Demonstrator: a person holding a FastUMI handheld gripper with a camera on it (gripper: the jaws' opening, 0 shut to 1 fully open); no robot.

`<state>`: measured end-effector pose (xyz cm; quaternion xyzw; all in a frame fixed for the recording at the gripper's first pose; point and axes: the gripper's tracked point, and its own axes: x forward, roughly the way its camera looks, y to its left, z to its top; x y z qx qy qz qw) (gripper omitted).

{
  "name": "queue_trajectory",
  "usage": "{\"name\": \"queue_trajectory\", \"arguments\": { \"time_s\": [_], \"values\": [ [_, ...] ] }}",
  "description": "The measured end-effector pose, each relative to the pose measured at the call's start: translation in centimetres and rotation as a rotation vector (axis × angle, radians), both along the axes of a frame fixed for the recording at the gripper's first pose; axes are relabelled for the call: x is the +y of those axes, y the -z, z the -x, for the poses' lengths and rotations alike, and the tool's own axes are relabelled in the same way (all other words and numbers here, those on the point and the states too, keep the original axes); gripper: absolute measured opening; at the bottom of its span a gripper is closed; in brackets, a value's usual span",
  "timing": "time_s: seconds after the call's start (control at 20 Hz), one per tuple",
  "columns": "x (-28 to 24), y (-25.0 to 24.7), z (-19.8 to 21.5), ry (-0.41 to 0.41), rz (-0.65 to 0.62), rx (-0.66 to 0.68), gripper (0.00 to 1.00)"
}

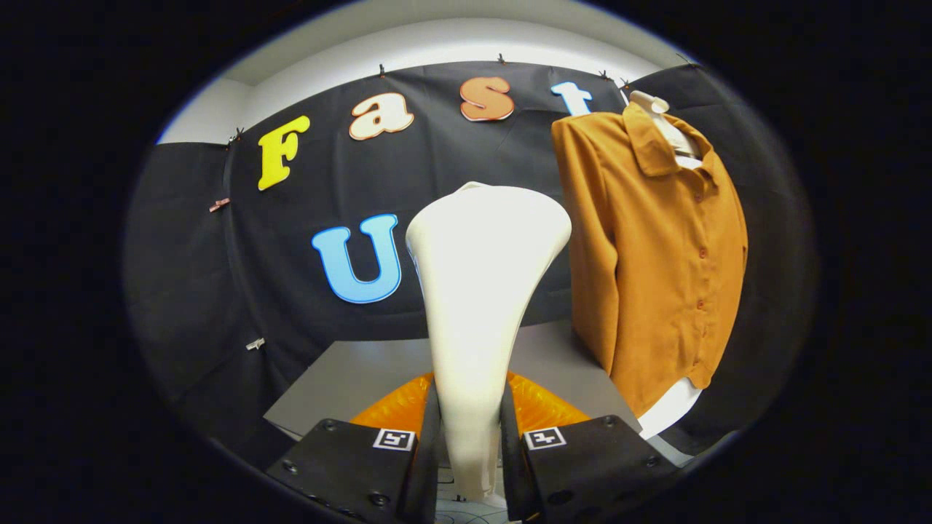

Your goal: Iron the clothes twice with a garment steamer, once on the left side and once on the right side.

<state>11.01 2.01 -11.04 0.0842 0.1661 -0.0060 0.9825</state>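
My gripper [470, 444] is shut on the white garment steamer [480, 291], both fingers pressing its narrow handle. The steamer stands upright between the fingers and flares out to a wide head at the top. To the right of the steamer and beyond it, a mustard-brown button-up shirt [655, 255] hangs on a white hanger form [659, 109] in front of the black cloth wall. The steamer head is left of the shirt and apart from it.
A grey table [349, 378] lies below and beyond the fingers. An orange translucent thing [539, 407] sits on it just behind the steamer's handle. A white base [673, 407] shows under the shirt's hem.
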Motion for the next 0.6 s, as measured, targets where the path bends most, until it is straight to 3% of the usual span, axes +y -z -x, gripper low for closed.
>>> {"name": "queue_trajectory", "arguments": {
  "time_s": [0.35,0.6],
  "values": [
    [-3.4,-2.3,6.2,0.117,0.053,-0.063,0.4],
    [-8.9,-3.2,6.9,0.169,0.055,-0.087,0.4]
  ]
}}
